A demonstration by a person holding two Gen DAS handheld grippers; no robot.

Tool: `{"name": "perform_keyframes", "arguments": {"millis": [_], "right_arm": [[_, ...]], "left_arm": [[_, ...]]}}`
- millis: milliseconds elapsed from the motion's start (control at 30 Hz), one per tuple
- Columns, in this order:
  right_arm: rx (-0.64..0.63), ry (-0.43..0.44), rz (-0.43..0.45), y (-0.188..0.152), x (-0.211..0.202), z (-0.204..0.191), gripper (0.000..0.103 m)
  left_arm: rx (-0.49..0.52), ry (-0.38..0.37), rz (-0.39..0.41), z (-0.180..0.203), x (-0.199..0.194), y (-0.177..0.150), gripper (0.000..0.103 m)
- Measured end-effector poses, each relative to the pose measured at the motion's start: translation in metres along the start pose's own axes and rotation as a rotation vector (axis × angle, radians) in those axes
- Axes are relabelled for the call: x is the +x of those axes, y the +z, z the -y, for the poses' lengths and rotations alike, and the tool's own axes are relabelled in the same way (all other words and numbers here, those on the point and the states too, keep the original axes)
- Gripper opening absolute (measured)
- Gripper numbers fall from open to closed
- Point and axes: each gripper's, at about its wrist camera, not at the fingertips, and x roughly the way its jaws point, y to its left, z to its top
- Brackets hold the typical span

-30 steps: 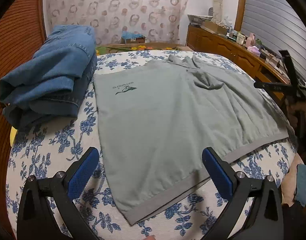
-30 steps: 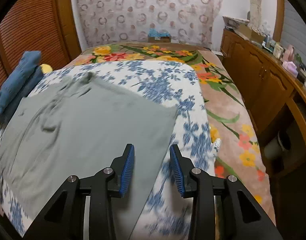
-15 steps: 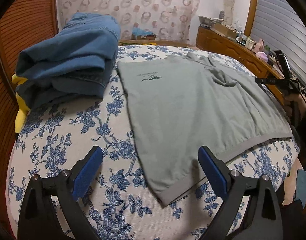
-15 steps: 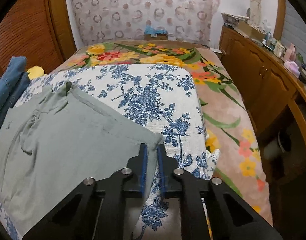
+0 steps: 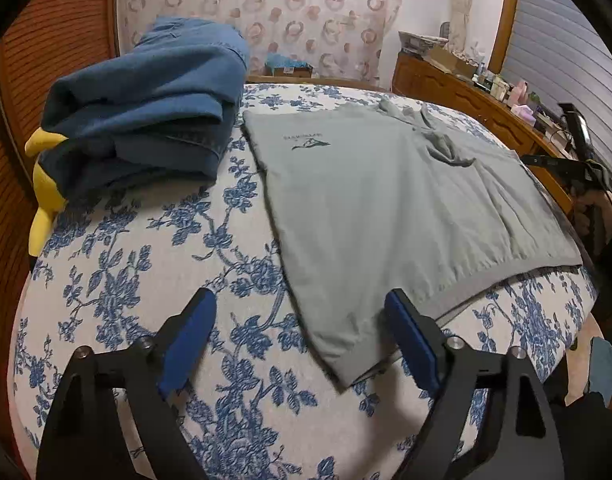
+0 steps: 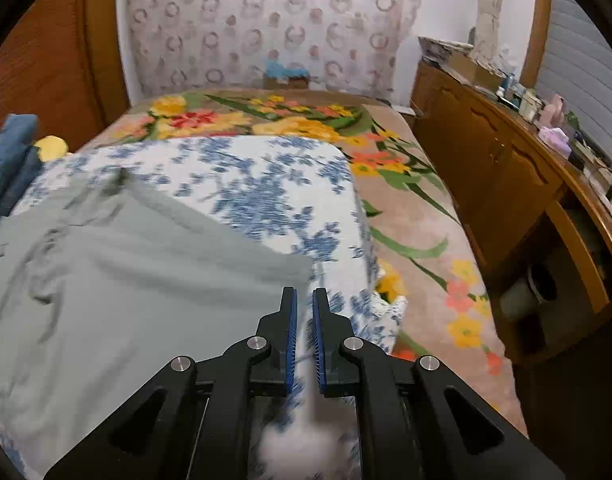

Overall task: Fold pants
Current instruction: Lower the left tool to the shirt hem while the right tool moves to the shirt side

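A grey garment (image 5: 386,208) with a small dark logo lies flat on the blue-flowered bedspread (image 5: 145,280). My left gripper (image 5: 297,300) hangs over its near left corner. The jaws are closing, the corner lies between them, and the pads (image 5: 410,340) do not press on it. In the right wrist view my right gripper (image 6: 303,300) is shut at the far right corner of the grey garment (image 6: 125,280), and the cloth runs up to its fingertips. The left wrist view shows that right gripper (image 5: 526,159) at the garment's far right corner, held by a hand.
A pile of folded blue jeans (image 5: 145,100) sits at the bed's back left, over something yellow (image 5: 45,184). A wooden dresser (image 6: 506,160) crowded with small items runs along the right. A flowered blanket (image 6: 406,200) covers the bed beyond the bedspread.
My left gripper slid left along the near hem to the garment's corner and its jaws narrowed. My right gripper shut on the far corner, and the cloth there has shifted with it.
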Motion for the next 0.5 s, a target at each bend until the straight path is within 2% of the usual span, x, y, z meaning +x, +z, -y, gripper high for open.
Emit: {"name": "perform_keyframes", "arguments": {"millis": [133, 333, 433, 500], "right_arm": [[-0.014, 0.078, 0.033, -0.020, -0.033, -0.016, 0.012], [-0.088, 0.200, 0.027, -0.069, -0.066, -0.055, 0.037], [-0.115, 0.246, 0.011, -0.092, -0.077, -0.075, 0.039], [-0.136, 0.234, -0.004, -0.105, -0.082, -0.088, 0.041]], "left_arm": [[-0.007, -0.022, 0.001, -0.003, -0.006, -0.003, 0.074], [0.001, -0.047, 0.004, 0.000, -0.012, -0.009, 0.053], [0.003, -0.056, 0.006, 0.001, -0.013, -0.010, 0.043], [0.008, -0.060, 0.005, 0.002, -0.013, -0.010, 0.038]]}}
